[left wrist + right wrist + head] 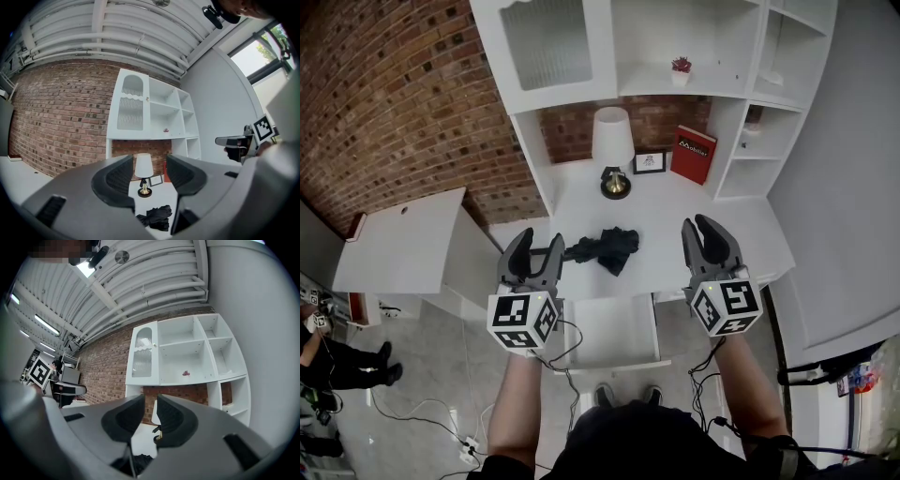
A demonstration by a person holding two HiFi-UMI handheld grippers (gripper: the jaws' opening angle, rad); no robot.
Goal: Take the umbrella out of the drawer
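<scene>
We are looking down over a white counter (675, 216) set against a brick wall (394, 94), with white shelves rising above it. A person is holding a gripper in each hand, both reaching out level over the counter's front edge.

The left gripper (540, 242) is hovering with its fingers (117, 178) spread well apart and pinching nothing; through the gap we are seeing only the lamp (612, 141) far behind. The right gripper (700, 225) is holding its fingers (124, 420) close together with a narrow gap showing between them, and nothing is sitting in that gap.

The black umbrella (607, 248), folded and crumpled, is lying on the counter between the two grippers, nearer the left one and apart from both. Just below the counter's front edge, the drawer (614, 328) is standing pulled open.

At the back of the counter, a small picture frame (650, 161) is standing beside the lamp, and a red book (692, 155) is leaning just to its right. A small potted plant (681, 67) is sitting on the shelf above.
</scene>
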